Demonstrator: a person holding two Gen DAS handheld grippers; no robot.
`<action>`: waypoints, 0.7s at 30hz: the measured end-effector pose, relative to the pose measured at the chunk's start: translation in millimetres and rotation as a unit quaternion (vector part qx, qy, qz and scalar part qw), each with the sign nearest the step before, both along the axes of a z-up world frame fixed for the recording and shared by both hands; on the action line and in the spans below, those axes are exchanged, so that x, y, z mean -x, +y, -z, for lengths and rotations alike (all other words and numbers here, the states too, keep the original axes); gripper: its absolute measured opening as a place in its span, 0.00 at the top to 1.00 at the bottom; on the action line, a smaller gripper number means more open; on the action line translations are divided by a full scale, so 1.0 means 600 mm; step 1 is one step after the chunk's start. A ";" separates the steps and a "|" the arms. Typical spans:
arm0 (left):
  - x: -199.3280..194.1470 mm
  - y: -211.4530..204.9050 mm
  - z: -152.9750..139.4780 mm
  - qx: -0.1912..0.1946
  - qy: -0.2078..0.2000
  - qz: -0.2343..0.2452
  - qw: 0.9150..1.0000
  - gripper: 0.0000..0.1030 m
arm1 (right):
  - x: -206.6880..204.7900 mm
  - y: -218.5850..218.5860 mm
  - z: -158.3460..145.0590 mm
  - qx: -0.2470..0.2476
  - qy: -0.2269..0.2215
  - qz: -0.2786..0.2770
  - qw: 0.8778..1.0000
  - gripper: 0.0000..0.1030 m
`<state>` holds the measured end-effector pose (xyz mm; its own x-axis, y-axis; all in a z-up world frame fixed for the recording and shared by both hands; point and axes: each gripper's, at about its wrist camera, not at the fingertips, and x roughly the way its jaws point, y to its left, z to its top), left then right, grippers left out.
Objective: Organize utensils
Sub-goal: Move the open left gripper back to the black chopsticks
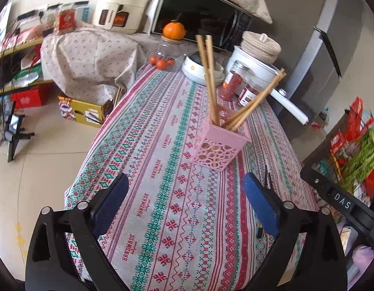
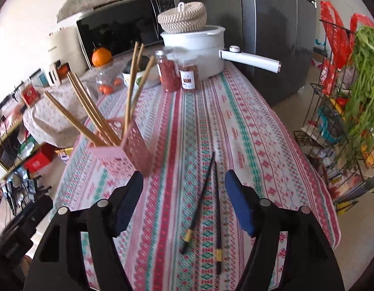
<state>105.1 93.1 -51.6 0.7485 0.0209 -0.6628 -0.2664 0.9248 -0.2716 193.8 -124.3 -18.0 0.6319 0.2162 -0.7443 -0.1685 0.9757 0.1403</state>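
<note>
While both grippers hung over the patterned tablecloth (image 1: 162,169), neither held anything. Left gripper (image 1: 185,203): jaws spread wide, only bare cloth between the blue pads (image 1: 109,203). The pink holder (image 1: 218,143) stood upright on the cloth ahead of it, a little to the right, well clear of the fingertips. Wooden chopsticks (image 1: 208,72) sat in the holder, one pair leaning away toward the far end, another pair slanting out to the right. Right gripper (image 2: 184,198): jaws also apart, nothing clamped. Two black chopsticks (image 2: 206,194) lay flat on the cloth just right of the holder, seen from the right wrist between and below the open fingers, tips nearly meeting on the far side, gold-banded ends spread toward the camera; whether the pads touched them could not be told, though they looked clear. From that view the holder (image 2: 128,143) was left of the gripper, blurred, with several wooden sticks fanned out of it. Beyond the holder, at the far end of the table: two red-filled jars (image 2: 177,72), a white pot (image 2: 196,48) with a woven lid and long handle, a bowl (image 1: 201,70), and a glass jar topped by an orange (image 1: 173,30). Part of the right gripper's black body (image 1: 342,206) showed right of the holder in the left view.
</note>
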 end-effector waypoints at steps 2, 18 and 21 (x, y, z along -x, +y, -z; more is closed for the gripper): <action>0.000 -0.019 0.002 -0.020 -0.003 0.008 1.000 0.09 | 0.009 -0.009 0.009 0.010 0.000 0.004 1.000 0.22; -0.029 -0.116 0.050 -0.078 0.039 0.065 0.994 0.07 | 0.040 -0.160 0.095 0.029 0.088 0.053 0.994 0.08; -0.054 -0.131 0.081 -0.055 0.084 0.087 0.991 0.07 | 0.038 -0.203 0.118 -0.025 0.143 0.077 0.986 0.08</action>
